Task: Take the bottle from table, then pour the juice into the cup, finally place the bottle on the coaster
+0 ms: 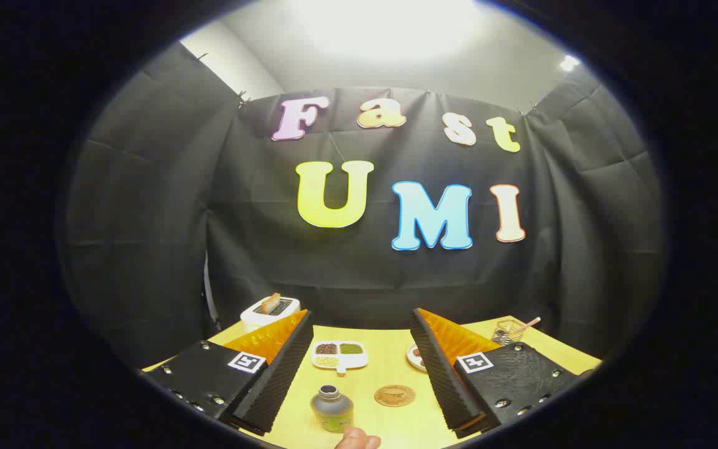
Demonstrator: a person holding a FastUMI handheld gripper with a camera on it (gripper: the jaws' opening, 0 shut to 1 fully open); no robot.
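Observation:
A small grey bottle (331, 408) with a green label and a dark open neck stands upright on the yellow table (384, 368), between my fingers and near their roots. My gripper (362, 324) is open, its fingers spread wide on either side and touching nothing. A round brown coaster (394, 395) lies flat just right of the bottle. A white cup or dish (417, 357) is mostly hidden behind the right finger. A person's fingertip (357, 439) shows just in front of the bottle.
A white divided dish (339, 355) with beans sits beyond the bottle. A white toaster (269, 310) with bread stands at the back left. A wire basket (509, 330) with a pink-tipped stick sits at the back right. Black cloth walls close in the table.

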